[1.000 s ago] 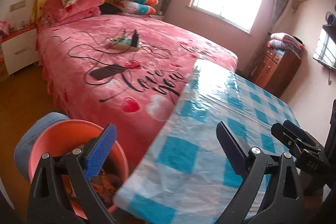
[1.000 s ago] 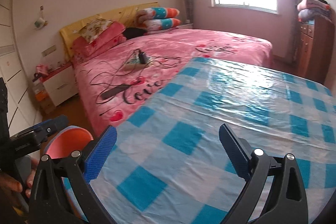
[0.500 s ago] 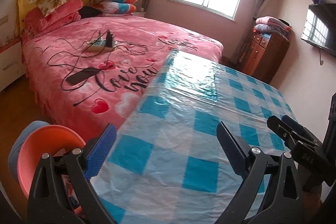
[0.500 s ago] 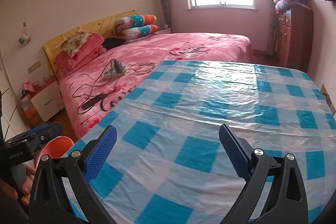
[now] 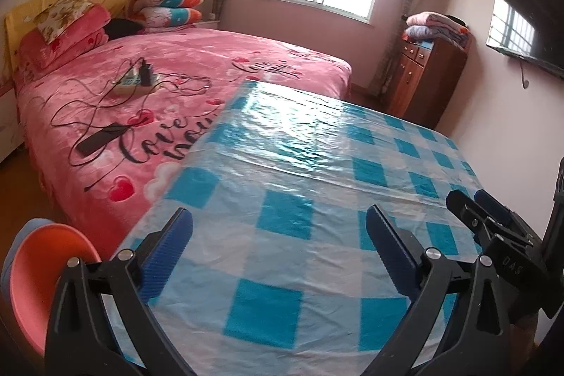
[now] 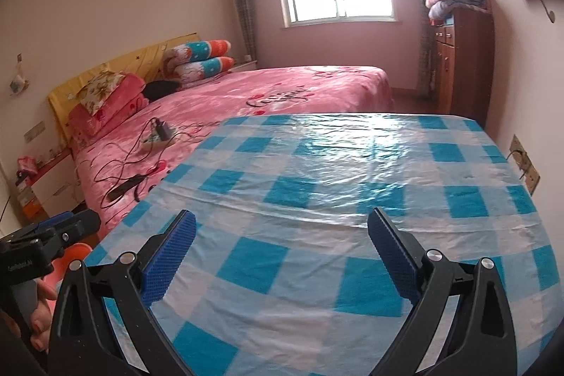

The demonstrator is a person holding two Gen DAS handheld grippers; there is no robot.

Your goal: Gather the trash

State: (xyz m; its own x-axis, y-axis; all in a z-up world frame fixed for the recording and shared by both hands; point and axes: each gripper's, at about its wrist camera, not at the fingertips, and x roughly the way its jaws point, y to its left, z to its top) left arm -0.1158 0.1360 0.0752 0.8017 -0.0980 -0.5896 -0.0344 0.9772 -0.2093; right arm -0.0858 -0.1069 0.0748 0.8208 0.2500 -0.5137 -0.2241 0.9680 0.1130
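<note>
My left gripper (image 5: 278, 242) is open and empty above the near edge of a table covered by a blue and white checked plastic cloth (image 5: 317, 164). My right gripper (image 6: 282, 245) is open and empty over the same cloth (image 6: 352, 164). An orange bin (image 5: 38, 273) inside a blue one stands on the floor at the table's left corner; its rim also shows in the right wrist view (image 6: 75, 252). No trash shows on the cloth. The right gripper's fingers (image 5: 486, 217) show at the right of the left wrist view.
A bed with a pink cover (image 5: 176, 76) stands left of the table, with a power strip, cables (image 5: 134, 83) and a dark remote-like bar (image 5: 102, 138) on it. A wooden dresser (image 5: 426, 80) with folded blankets stands by the far wall. A wall socket (image 6: 525, 164) is right of the table.
Both grippers have swung right and up, from over the bin and table corner to over the checked cloth. The bin has slid to the lower left of both views.
</note>
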